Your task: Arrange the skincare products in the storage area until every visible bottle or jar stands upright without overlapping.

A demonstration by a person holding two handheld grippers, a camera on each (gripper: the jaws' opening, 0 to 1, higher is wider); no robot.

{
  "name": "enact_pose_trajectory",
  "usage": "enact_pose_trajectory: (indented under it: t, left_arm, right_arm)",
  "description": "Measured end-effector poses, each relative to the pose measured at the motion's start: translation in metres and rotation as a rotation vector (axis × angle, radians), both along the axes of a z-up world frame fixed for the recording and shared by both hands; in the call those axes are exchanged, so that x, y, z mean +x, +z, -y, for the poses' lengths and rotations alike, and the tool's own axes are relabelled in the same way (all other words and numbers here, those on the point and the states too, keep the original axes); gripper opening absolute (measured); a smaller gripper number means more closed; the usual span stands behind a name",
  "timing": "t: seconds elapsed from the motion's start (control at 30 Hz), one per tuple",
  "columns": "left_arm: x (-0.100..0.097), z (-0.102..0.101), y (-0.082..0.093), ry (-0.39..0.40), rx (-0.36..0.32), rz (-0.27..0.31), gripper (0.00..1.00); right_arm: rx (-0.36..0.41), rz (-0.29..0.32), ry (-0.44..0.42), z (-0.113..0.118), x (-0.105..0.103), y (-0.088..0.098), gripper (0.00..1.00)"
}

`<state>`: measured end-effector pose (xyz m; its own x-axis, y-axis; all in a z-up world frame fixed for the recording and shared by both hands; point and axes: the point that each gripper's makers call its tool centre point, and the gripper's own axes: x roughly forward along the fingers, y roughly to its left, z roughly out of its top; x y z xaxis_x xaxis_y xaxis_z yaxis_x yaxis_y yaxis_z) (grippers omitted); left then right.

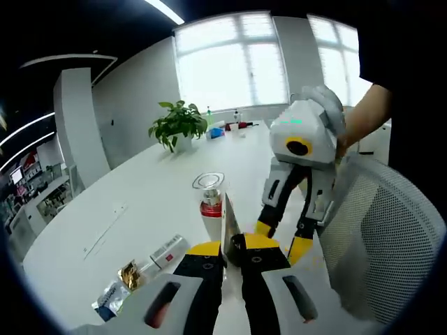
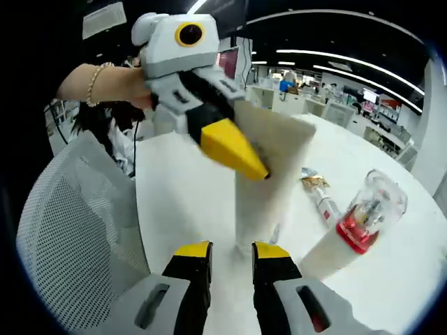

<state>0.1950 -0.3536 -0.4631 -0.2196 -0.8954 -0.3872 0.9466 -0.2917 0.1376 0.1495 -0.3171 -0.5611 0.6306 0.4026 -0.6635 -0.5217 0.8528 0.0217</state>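
My left gripper (image 1: 232, 246) is shut on a thin white flat carton (image 1: 229, 215), seen edge-on between its jaws. In the right gripper view the carton (image 2: 272, 174) shows broadside, and the left gripper (image 2: 251, 164) clamps its upper edge from the upper left. My right gripper (image 2: 230, 251) is open just below the carton's lower end. In the left gripper view the right gripper (image 1: 282, 237) comes down from the right, jaws spread beside the carton. A white bottle (image 1: 210, 206) with a red band and clear cap stands upright on the white table (image 1: 140, 188). The same bottle (image 2: 356, 223) shows right of the carton.
Small sachets and a little box (image 1: 167, 251) lie on the table near the left jaw, one sachet (image 2: 318, 192) by the bottle. A grey mesh chair (image 1: 391, 237) stands close at the table's edge. A potted plant (image 1: 178, 125) and small items sit far back.
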Motion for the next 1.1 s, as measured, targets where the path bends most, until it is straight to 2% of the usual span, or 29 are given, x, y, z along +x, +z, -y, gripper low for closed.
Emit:
enact_pose_trajectory:
  t: [0.03, 0.1, 0.2, 0.33, 0.43, 0.47, 1.1]
  left_arm:
    - [0.001, 0.001, 0.0, 0.0, -0.003, 0.003, 0.08]
    - [0.002, 0.002, 0.001, 0.002, -0.006, 0.001, 0.08]
    - [0.003, 0.005, 0.001, 0.009, -0.013, 0.0, 0.08]
    - [0.008, 0.01, 0.002, 0.021, -0.023, -0.005, 0.08]
    - [0.011, 0.014, 0.002, 0.025, -0.03, -0.012, 0.08]
    - [0.012, 0.016, 0.002, 0.022, -0.031, -0.015, 0.08]
    - [0.018, 0.037, 0.003, 0.009, -0.051, -0.067, 0.08]
  right_arm:
    - [-0.031, -0.007, 0.032, -0.006, -0.002, -0.009, 0.15]
    - [-0.038, -0.012, 0.059, -0.015, -0.001, -0.017, 0.16]
    - [-0.031, 0.007, 0.052, -0.025, 0.014, -0.018, 0.2]
    - [-0.05, 0.044, 0.016, -0.024, 0.037, -0.014, 0.21]
    - [-0.086, 0.056, -0.022, -0.015, 0.045, -0.016, 0.21]
    - [-0.071, 0.058, -0.042, -0.013, 0.049, -0.017, 0.22]
    - [-0.068, 0.06, -0.128, 0.008, 0.056, -0.019, 0.23]
